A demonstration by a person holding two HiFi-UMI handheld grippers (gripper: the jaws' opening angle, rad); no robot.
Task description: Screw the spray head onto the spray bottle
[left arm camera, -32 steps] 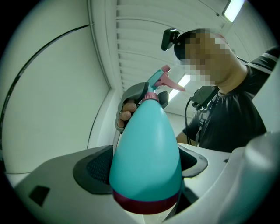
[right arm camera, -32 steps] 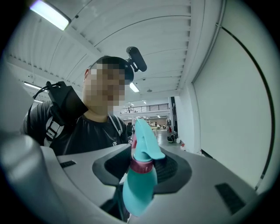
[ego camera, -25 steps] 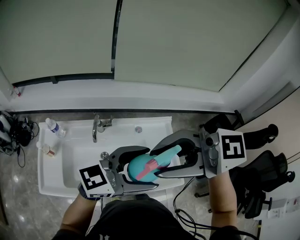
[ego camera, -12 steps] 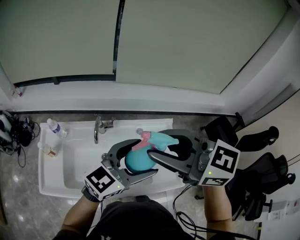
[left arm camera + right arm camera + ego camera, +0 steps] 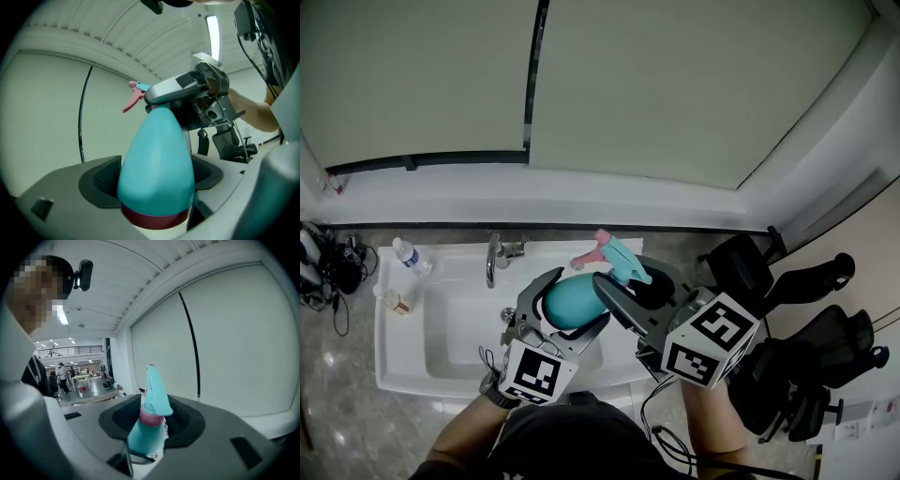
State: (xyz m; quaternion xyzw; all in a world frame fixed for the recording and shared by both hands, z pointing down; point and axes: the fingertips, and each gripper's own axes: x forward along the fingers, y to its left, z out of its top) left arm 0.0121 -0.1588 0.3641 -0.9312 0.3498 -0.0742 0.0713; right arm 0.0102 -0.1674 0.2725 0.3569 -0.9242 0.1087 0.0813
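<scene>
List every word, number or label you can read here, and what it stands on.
None can be read.
Two marker cubes: black-and-white square patterns, no letters.
Two small bottles on the sink: labels too small to read.
Spray bottle and spray head: no print shows.

Person is wearing a dark top [image 5: 572, 441] at 6 o'clock, sleeves probably short. Left gripper [image 5: 581, 295] and right gripper [image 5: 628, 277] are showing grey curved jaws and dark pads. White black-marked left cube [image 5: 534, 373] is sitting at 7 o'clock, right cube [image 5: 710, 339] at 5.
</scene>
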